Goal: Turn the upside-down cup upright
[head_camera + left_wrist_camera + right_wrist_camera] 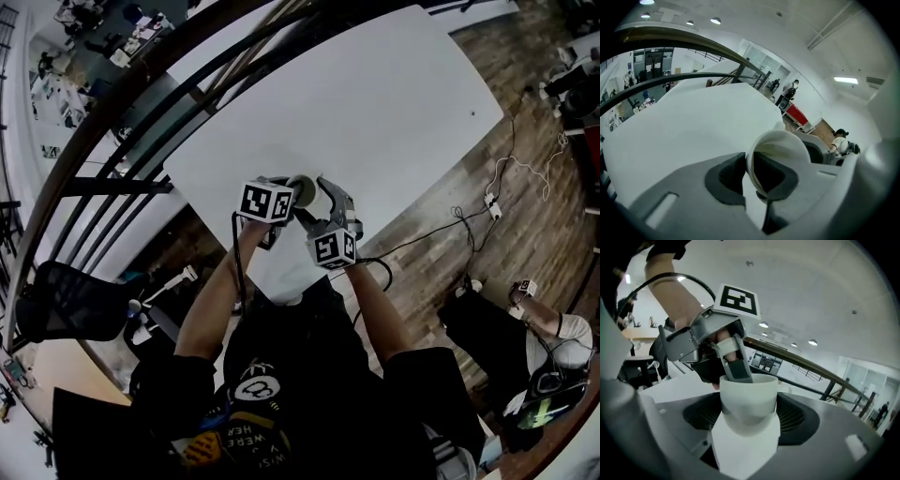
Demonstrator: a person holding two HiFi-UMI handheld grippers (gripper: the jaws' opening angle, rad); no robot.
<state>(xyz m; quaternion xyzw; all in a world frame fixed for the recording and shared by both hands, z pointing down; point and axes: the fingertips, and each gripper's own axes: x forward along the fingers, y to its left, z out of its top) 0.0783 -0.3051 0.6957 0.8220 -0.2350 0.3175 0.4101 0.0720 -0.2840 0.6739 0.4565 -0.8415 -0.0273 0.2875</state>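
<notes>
A white cup (302, 190) hangs over the near part of the white table (375, 112), between both grippers. In the right gripper view the cup (749, 399) stands with its mouth up, and my right gripper (750, 417) has its dark pads against the cup's two sides. My left gripper (737, 366) comes in from above there, one finger over the rim. In the left gripper view the cup (780, 145) turns its open mouth toward the camera. My left gripper (751, 180) pinches the wall at the rim, one pad outside and one inside. In the head view the left gripper (292, 200) and right gripper (317, 195) meet at the cup.
A dark curved railing (141, 103) runs along the table's far left side. An office chair (66, 300) stands at the left. Cables and a power strip (487, 202) lie on the wooden floor to the right, where another person (544, 328) sits.
</notes>
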